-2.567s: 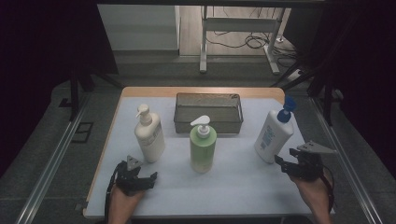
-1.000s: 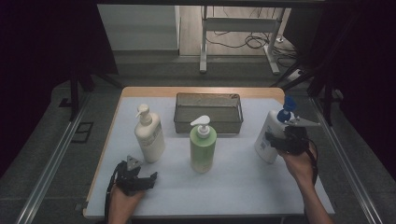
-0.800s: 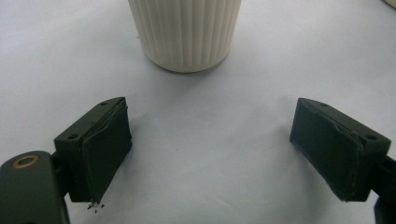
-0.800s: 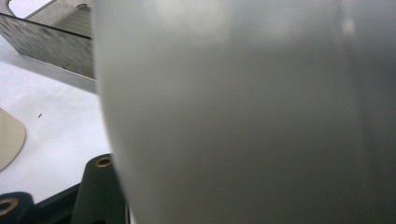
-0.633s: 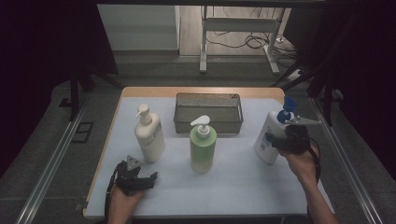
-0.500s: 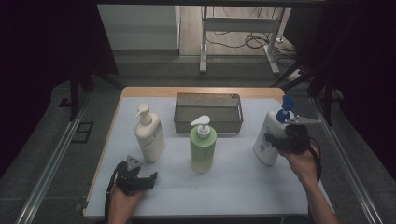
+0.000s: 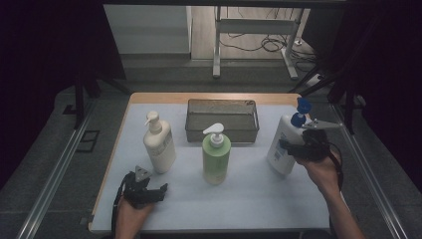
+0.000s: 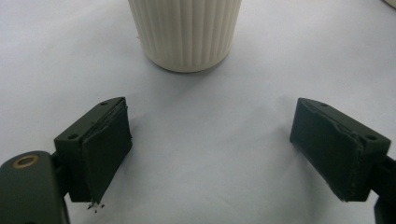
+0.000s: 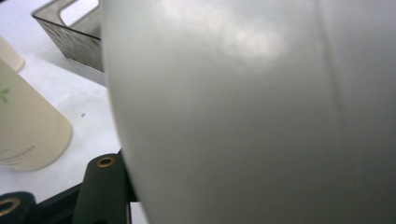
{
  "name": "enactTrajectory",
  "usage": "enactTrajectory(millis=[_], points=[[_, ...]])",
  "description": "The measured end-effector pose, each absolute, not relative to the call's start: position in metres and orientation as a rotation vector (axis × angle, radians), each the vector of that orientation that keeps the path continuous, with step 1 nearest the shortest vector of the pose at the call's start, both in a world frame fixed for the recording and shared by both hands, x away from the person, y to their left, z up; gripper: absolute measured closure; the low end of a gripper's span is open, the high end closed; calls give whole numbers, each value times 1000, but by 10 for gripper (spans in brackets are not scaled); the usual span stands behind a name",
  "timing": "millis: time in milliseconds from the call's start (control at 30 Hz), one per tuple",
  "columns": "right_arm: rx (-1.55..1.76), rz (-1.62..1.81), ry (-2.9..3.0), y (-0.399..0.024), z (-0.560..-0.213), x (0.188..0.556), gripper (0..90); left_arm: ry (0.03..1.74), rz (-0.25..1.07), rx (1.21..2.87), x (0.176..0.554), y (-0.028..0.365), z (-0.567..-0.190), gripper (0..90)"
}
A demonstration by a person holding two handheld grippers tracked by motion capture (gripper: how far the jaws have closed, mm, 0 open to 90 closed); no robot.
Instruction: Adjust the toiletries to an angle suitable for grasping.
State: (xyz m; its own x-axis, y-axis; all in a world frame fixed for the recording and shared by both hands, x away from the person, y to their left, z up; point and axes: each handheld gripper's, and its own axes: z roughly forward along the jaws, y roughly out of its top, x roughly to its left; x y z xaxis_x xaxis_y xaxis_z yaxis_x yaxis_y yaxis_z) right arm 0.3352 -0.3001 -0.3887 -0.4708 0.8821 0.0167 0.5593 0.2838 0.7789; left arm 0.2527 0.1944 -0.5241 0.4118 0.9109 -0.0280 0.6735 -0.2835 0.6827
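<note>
A white bottle (image 7: 279, 149) with a blue pump (image 7: 300, 112) stands at the right of the table, leaning slightly. My right gripper (image 7: 288, 148) is shut on its lower body from the right side. In the right gripper view the bottle's white wall (image 9: 257, 112) presses against my left finger (image 9: 105, 191); the other finger is hidden. My left gripper (image 7: 158, 192) rests open near the front left edge, nothing between its pads (image 8: 210, 154). Just beyond it stands a ribbed cream pump bottle (image 7: 159, 144) (image 8: 184, 32).
A green pump bottle (image 7: 216, 157) stands mid-table. Behind it lies a dark mesh basket (image 7: 222, 133) (image 9: 70, 42). White sheet covers the table (image 7: 249, 199); metal rails run along both sides, with dark floor beyond.
My right gripper came in from the front right edge to the white bottle and took hold of it; over the last second it barely shifted. The left gripper stayed put.
</note>
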Motion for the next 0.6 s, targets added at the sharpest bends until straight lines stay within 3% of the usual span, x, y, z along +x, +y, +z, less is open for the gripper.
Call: enactTrajectory(millis=[600], points=[[1236,1108,2169,-283,-360,340,395,1334,496,2057,253,195,-524,121]])
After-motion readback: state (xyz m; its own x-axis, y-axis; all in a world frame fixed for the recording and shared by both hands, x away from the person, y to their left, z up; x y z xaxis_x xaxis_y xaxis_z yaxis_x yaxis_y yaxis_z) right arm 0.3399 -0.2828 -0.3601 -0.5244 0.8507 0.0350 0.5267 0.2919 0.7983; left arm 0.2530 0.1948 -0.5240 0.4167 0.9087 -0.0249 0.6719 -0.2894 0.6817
